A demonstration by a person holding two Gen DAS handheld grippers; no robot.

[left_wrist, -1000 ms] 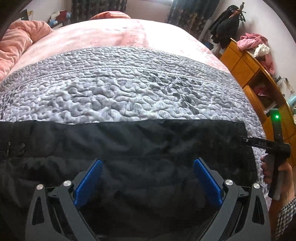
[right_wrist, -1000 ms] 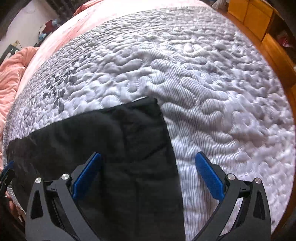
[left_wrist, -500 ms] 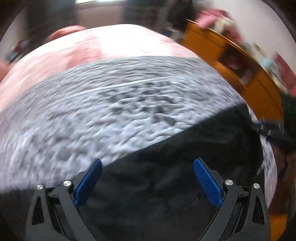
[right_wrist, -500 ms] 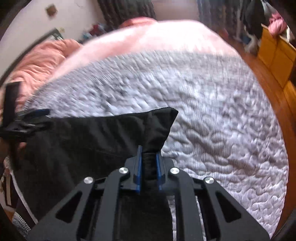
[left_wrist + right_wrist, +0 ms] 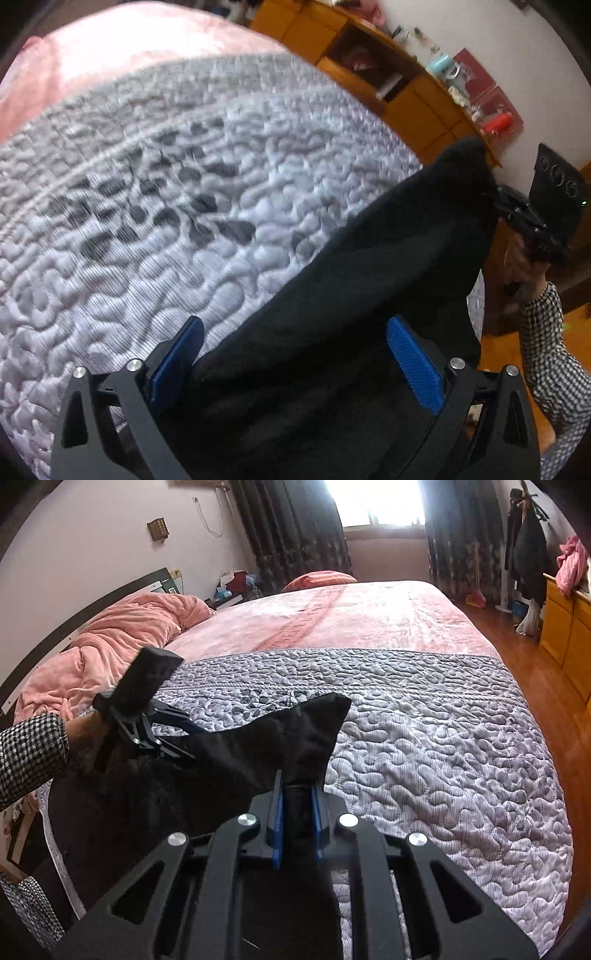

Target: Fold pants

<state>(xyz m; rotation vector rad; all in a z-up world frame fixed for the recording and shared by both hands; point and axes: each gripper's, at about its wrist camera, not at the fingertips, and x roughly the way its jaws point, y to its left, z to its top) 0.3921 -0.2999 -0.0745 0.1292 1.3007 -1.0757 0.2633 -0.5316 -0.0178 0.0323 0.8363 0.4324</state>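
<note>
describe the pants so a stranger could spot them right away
On the big bed, find the grey quilted cover across its near end. The pants lie on its left part, one corner pinched in the right gripper: the only black fabric there.

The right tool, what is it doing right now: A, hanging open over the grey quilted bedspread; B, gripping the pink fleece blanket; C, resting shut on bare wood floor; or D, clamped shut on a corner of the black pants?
D: in the right wrist view the right tool has its blue pads closed on a pinched corner of the black pants, lifted above the grey quilted bedspread.
</note>
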